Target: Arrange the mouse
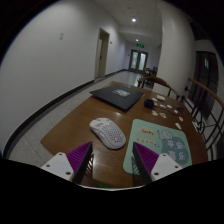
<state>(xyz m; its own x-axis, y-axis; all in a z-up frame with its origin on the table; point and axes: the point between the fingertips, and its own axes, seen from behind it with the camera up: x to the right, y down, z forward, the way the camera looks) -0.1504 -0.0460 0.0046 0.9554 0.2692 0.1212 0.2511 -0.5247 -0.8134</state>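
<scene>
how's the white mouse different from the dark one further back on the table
The white mouse lies just ahead of the open claw; the dark mouse sits far beyond, near the laptop. The white mouse's shell has a dotted pattern; the dark mouse looks plain. The white mouse appears much larger, being closer. Both rest on the wooden table, untouched.
</scene>
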